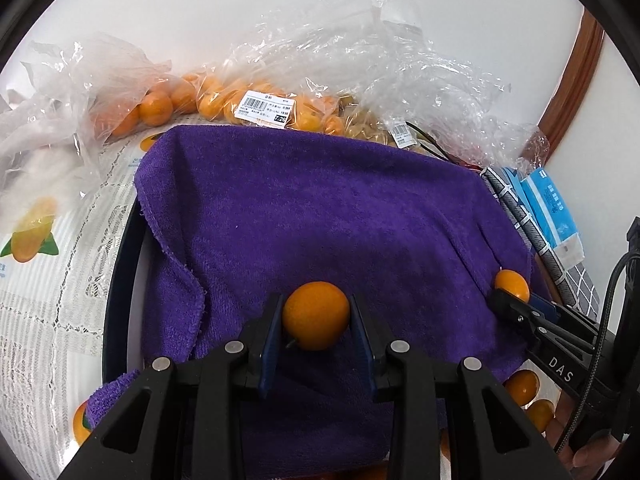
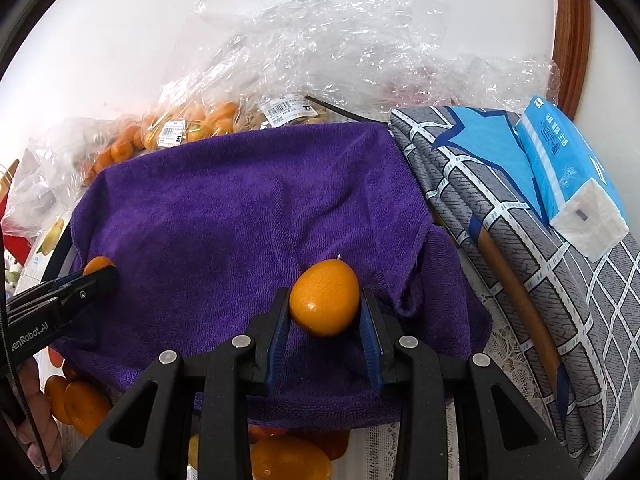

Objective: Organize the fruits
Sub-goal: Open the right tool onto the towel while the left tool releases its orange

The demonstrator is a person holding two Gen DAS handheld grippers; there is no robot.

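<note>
A purple terry towel (image 1: 320,216) drapes over a round dark-rimmed tray (image 1: 120,280), probably as cushioning. Above it, the left gripper (image 1: 316,320) clamps a round orange kumquat (image 1: 316,314), and the right gripper (image 2: 325,312) clamps an egg-shaped orange kumquat (image 2: 325,304), both seemingly for sorting.

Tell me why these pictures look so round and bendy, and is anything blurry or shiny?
Left wrist view: fisheye bulges the purple towel and darkens the corners; the plastic bags glint. Right wrist view: same curving; the held orange fruit is sharp with a small highlight, the wall washed out.
</note>
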